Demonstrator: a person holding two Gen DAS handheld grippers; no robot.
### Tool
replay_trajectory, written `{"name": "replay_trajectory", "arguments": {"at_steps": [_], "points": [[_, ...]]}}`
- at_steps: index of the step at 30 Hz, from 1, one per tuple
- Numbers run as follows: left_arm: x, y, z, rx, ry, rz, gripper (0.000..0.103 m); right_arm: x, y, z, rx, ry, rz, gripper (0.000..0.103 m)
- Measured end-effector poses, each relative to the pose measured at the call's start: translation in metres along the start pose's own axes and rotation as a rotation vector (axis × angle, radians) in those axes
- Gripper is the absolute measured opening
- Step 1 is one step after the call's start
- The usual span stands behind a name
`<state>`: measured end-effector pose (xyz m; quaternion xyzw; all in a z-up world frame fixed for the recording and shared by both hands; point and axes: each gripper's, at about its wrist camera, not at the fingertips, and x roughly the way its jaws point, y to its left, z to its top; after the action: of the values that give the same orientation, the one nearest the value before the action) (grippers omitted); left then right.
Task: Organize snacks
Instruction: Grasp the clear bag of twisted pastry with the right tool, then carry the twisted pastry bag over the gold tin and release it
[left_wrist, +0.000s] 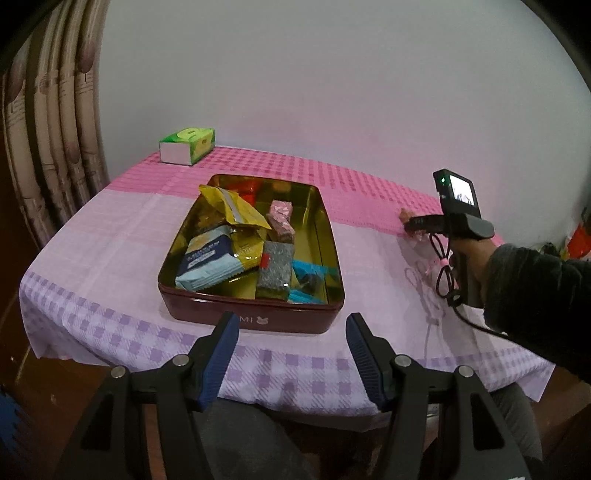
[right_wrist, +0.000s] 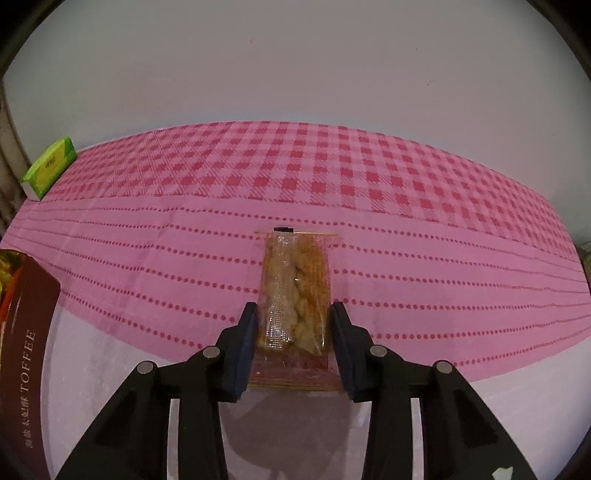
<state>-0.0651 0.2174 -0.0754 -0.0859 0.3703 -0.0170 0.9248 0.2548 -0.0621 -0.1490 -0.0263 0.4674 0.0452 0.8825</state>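
Note:
A clear packet of orange-brown snack (right_wrist: 295, 280) lies on the pink tablecloth, and my right gripper (right_wrist: 293, 310) is shut on it, blue pads against both long sides. The left wrist view shows this gripper (left_wrist: 410, 223) at the right of the table, held by a hand in a dark sleeve. A dark red tin (left_wrist: 184, 310) with a gold inside stands mid-table. It holds a yellow pouch (left_wrist: 236, 210), a light blue packet (left_wrist: 207, 262), a pink bar (left_wrist: 282, 218) and a grey packet (left_wrist: 275, 266). My left gripper (left_wrist: 291, 321) hangs open over the table's front edge, just before the tin, with nothing between its fingers.
A green tissue box (left_wrist: 188, 146) sits at the far left corner against the white wall. Curtains (left_wrist: 55, 147) hang to the left. The tin's side (right_wrist: 29, 317) shows at the left edge of the right wrist view. A cable (left_wrist: 443, 280) trails from the right gripper's handle.

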Motion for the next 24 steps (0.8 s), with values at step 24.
{"name": "replay_trajectory", "arguments": {"at_steps": [24], "points": [[-0.063,0.078,0.013,-0.329,-0.241,0.33,0.062,-0.193,0.191,0.029,-0.263,-0.261,0.044,0.035]]}}
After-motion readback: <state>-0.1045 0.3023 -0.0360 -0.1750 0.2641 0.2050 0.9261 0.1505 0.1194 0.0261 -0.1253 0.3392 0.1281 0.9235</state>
